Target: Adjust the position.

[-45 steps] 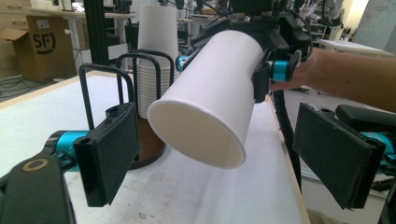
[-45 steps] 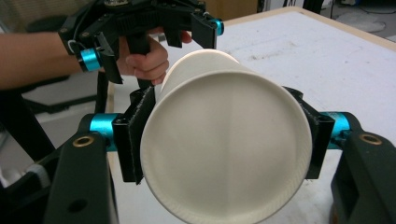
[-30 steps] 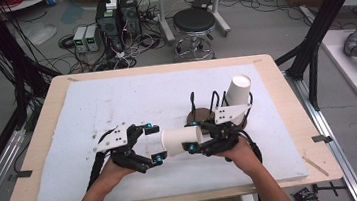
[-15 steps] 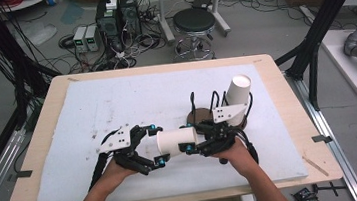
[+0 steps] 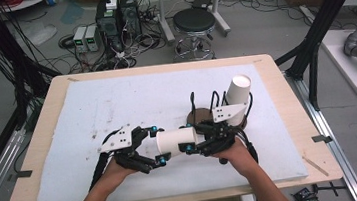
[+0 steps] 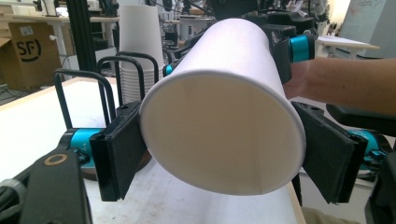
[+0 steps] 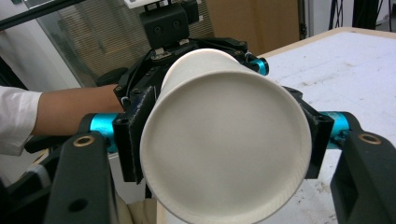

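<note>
A white paper cup [image 5: 176, 140] lies level above the white mat, held between both grippers. My right gripper [image 5: 190, 138] is shut on its closed bottom end, and that flat base [image 7: 224, 149] faces the right gripper view with a pad on each side. My left gripper [image 5: 158, 144] has just been closing around the open mouth end. In the left gripper view both black pads [image 6: 119, 151] touch the cup's rim [image 6: 224, 140] from either side.
A stack of white cups [image 5: 240, 90] stands in a black wire holder on a round brown base [image 5: 199, 114] behind my right hand. The white mat [image 5: 96, 104] covers the wooden table. A stool [image 5: 193, 21] and electronics sit on the floor beyond.
The left gripper's jaws have drawn in from wide open onto the cup's mouth end. The right gripper and the cup have stayed where they were.
</note>
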Demonstrator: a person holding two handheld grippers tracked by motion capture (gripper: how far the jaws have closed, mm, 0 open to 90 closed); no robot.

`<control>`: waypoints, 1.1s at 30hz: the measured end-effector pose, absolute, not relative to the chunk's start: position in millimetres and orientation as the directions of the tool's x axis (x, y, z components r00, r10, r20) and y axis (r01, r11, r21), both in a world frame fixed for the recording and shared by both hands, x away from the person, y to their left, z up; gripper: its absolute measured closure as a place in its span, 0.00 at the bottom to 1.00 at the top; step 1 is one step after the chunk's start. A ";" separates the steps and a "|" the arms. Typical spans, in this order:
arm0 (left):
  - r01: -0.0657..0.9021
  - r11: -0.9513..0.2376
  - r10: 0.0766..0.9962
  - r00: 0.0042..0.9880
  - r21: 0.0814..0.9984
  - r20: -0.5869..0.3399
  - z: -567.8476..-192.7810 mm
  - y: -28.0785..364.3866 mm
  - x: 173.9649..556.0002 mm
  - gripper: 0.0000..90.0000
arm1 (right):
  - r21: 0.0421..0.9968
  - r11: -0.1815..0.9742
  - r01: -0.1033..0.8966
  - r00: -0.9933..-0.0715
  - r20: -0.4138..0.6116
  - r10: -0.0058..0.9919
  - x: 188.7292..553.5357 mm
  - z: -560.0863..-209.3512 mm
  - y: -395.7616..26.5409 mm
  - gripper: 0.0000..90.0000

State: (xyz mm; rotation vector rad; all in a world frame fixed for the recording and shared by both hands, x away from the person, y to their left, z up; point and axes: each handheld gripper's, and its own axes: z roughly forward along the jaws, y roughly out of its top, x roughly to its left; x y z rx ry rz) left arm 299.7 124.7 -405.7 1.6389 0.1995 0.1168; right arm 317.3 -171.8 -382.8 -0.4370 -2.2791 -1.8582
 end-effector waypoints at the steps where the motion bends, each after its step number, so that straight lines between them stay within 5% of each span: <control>1: 0.059 -0.068 0.200 0.979 0.996 -0.044 -405.7 124.7 299.7 0.25 | 0.927 0.181 0.329 -0.943 0.311 0.119 317.3 -382.8 -171.8 0.38; 15: 0.040 -0.109 0.199 0.980 0.993 -0.017 -404.9 123.9 298.5 0.28 | 0.904 0.228 0.361 -0.932 0.341 0.123 319.0 -384.4 -173.7 0.36; 19: 0.045 -0.123 0.201 0.979 0.991 -0.019 -405.1 123.7 298.6 0.28 | 0.903 0.226 0.365 -0.929 0.337 0.154 318.8 -381.6 -174.9 0.24; 33: 0.061 -0.320 0.241 0.970 0.945 0.018 -387.4 126.1 304.6 0.28 | 0.895 0.392 0.212 -0.960 0.116 0.254 313.9 -350.8 -183.7 0.23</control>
